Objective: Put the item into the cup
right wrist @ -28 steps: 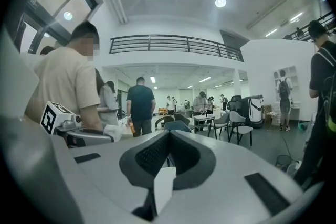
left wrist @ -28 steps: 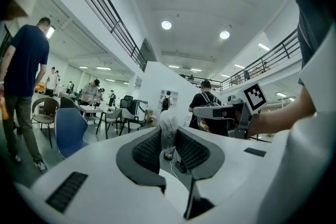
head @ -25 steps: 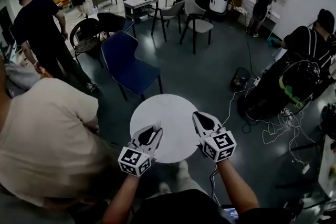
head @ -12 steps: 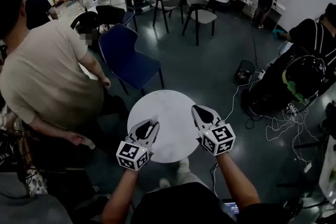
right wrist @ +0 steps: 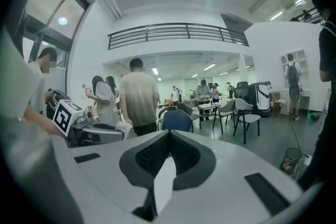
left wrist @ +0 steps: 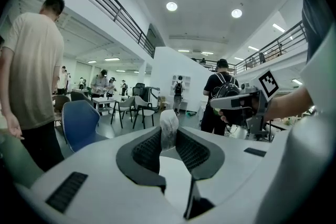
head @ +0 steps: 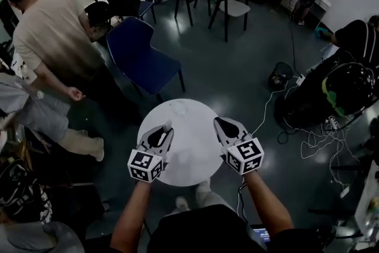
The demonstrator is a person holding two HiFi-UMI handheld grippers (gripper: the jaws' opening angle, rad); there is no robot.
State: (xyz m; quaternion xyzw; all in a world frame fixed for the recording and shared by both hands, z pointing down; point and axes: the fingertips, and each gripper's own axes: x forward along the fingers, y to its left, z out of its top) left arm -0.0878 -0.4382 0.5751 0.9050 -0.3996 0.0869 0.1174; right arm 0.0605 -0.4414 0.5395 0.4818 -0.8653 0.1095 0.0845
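Observation:
A small pale crumpled item (left wrist: 169, 122) is pinched between the pads of my left gripper (left wrist: 169, 132). In the head view it pokes out at the tip of the left gripper (head: 167, 126), above the left part of the round white table (head: 195, 127). My right gripper (head: 218, 121) hovers over the table's right part with its jaws together and nothing in them (right wrist: 168, 139). A faint clear shape, perhaps the cup (head: 179, 107), stands near the table's far edge. Each gripper shows in the other's view: the right gripper (left wrist: 245, 107) and the left gripper (right wrist: 84, 126).
A blue chair (head: 139, 56) stands just beyond the table. A person in a beige shirt (head: 56, 38) stands at the far left. A black bin (head: 281, 75), a backpack (head: 349, 89) and floor cables (head: 317, 145) lie to the right. More chairs and people are farther back.
The person in the beige shirt has stepped from close at the left to farther back. The head view has shifted slightly. Both grippers stay over the table, the left still holding the item.

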